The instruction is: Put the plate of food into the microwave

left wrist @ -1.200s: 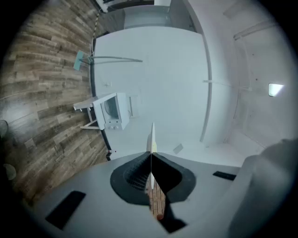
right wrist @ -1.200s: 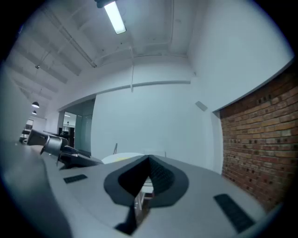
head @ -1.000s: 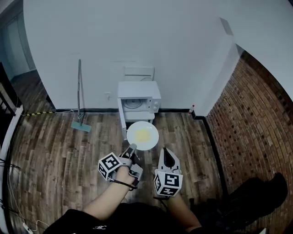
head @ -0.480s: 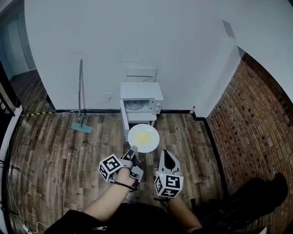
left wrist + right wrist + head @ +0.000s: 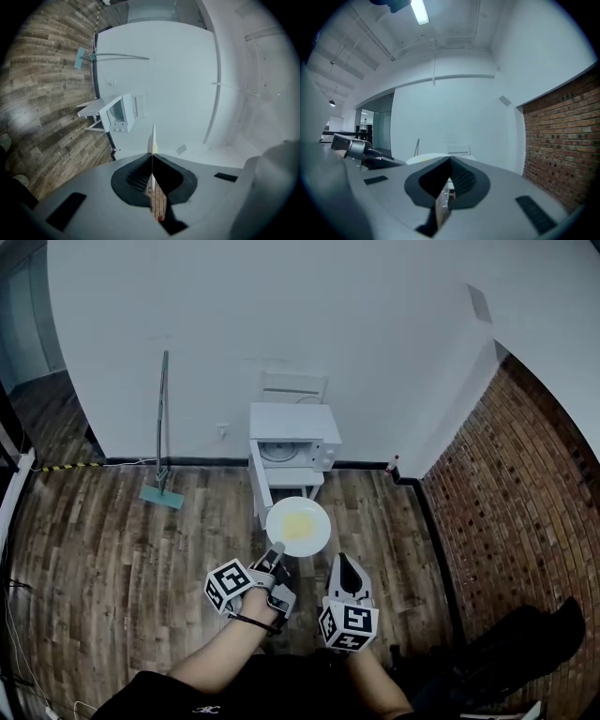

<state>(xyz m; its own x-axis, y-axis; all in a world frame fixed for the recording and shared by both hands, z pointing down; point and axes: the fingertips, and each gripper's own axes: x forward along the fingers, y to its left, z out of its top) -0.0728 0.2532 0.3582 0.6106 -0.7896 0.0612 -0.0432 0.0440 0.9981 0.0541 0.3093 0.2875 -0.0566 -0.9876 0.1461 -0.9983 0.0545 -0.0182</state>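
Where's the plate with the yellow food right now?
In the head view the plate is mid-frame, held by its near edge in the left gripper, up off the floor just in front of the open white microwave.

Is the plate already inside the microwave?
No, the plate hangs in front of the open microwave, held at its rim by the left gripper.
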